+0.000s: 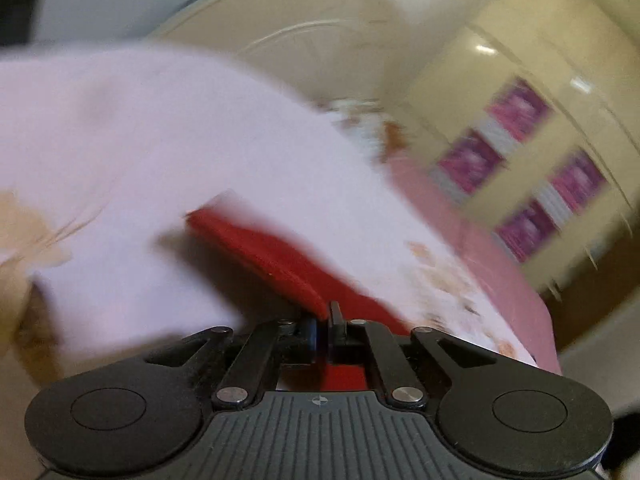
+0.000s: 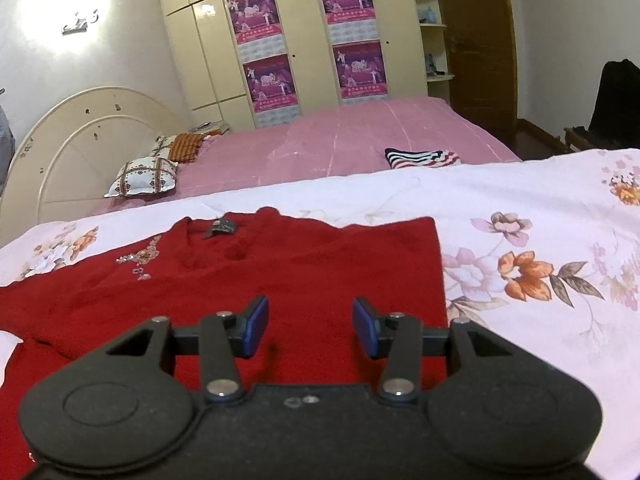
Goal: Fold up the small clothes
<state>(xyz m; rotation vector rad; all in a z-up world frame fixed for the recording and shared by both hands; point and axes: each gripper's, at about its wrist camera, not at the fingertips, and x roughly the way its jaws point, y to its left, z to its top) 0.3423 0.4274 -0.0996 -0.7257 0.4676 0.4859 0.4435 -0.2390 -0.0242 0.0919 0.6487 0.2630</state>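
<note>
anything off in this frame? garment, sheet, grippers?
Nothing damaged or spilled. The red garment lies flat on the floral sheet; the left gripper is shut on its edge, the right gripper open above it. The left view is motion-blurred.

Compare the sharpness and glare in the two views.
Left wrist view: heavy motion blur smears the sheet and posters; only the left gripper looks crisp. Right wrist view: sharp, though a bright glare patch washes out the wall, and fisheye bends the wardrobe.
</note>
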